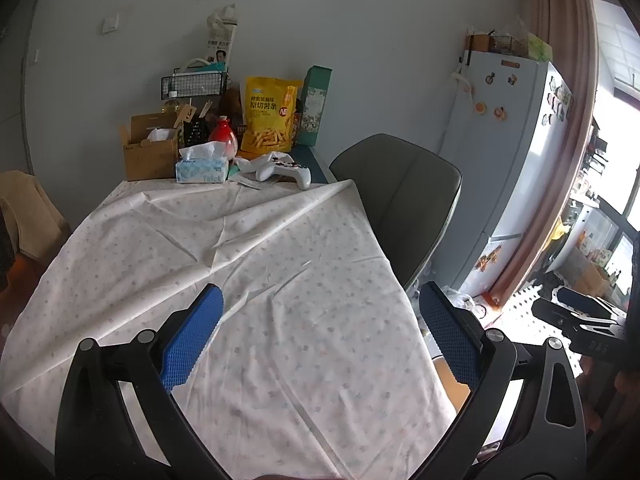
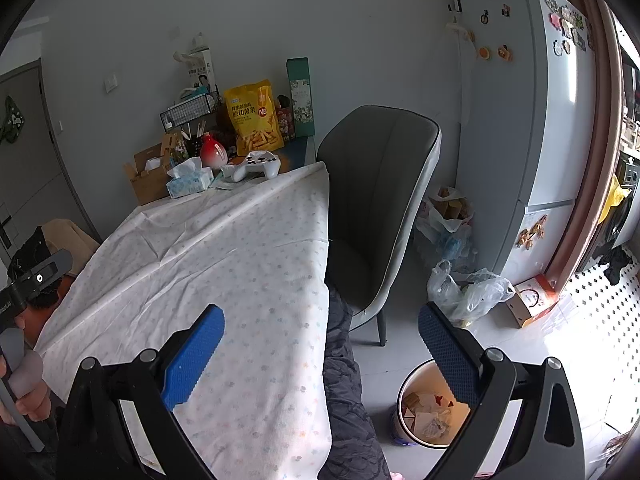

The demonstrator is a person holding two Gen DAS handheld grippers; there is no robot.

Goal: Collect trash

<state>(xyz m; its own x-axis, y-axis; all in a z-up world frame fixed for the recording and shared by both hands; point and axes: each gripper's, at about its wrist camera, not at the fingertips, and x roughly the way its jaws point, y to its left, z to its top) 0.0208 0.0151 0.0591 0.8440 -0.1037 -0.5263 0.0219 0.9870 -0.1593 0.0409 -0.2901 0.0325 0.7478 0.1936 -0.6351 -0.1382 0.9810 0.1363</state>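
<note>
the tissue box and game controller sit at the table's far end, chair to its right.

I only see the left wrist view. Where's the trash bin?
Observer: On the floor right of the table, under the right claw. The bin holds paper scraps.
Operator: Is that claw carrying anything?
Observer: No, it is open and empty.
Operator: Any trash on the floor?
Observer: A clear plastic bag lies beside the chair, next to a small carton.
</note>
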